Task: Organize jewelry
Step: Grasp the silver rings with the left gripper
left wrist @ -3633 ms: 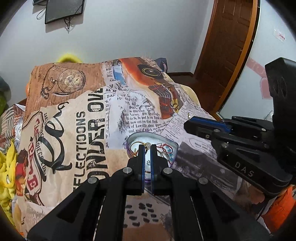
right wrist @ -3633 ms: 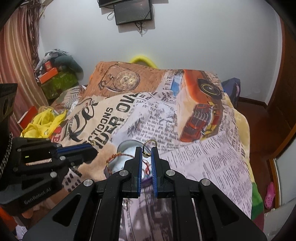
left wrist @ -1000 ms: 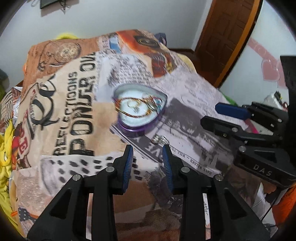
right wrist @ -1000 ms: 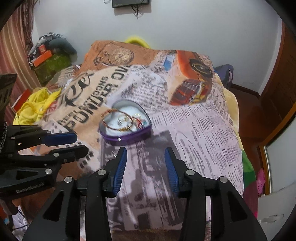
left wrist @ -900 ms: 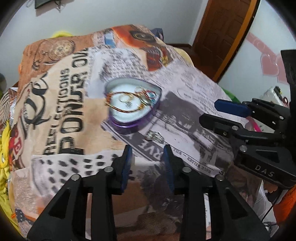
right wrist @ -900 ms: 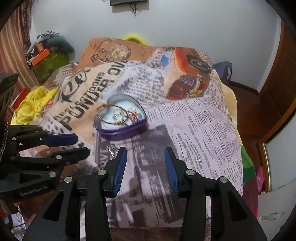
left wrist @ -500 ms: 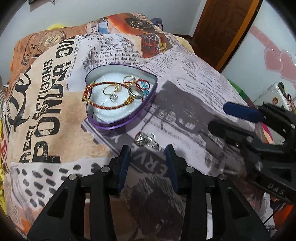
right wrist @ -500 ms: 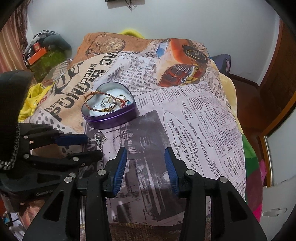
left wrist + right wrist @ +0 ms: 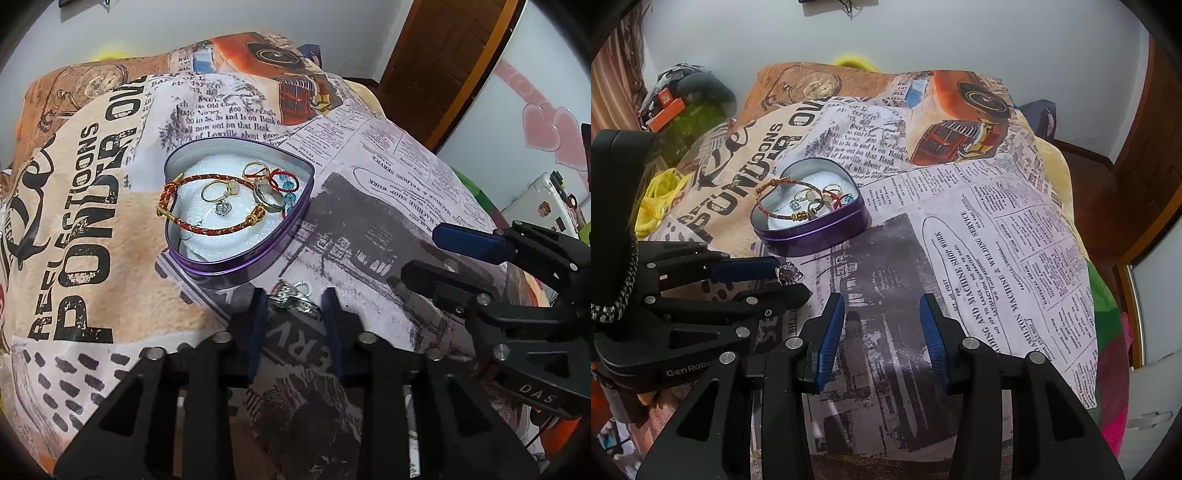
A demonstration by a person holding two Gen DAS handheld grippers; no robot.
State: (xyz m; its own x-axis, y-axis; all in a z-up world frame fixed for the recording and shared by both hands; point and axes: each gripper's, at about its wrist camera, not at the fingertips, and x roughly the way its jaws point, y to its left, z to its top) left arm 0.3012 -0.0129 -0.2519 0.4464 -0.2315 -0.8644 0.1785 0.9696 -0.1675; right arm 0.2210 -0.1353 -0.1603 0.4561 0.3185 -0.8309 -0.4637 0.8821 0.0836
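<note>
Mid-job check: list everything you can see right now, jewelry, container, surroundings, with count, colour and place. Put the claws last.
Heart-shaped tin: one, purple, white lining, open on the bedspread.
Braided bracelet: one, red and gold, draped over the tin's left rim.
Rings: several, gold and silver; exact count unclear, inside the tin.
Blue-beaded piece: one, red cord, tin's right side.
Silver jewelry piece: one small cluster, on the bedspread just in front of the tin.
Bedspread: one, newspaper-and-car print.
Door: one, brown, right.
Yellow cloth: one, left of the bed.
Left claw: black, blue pads, open around the silver piece.
Right claw: open, over bare bedspread.
</note>
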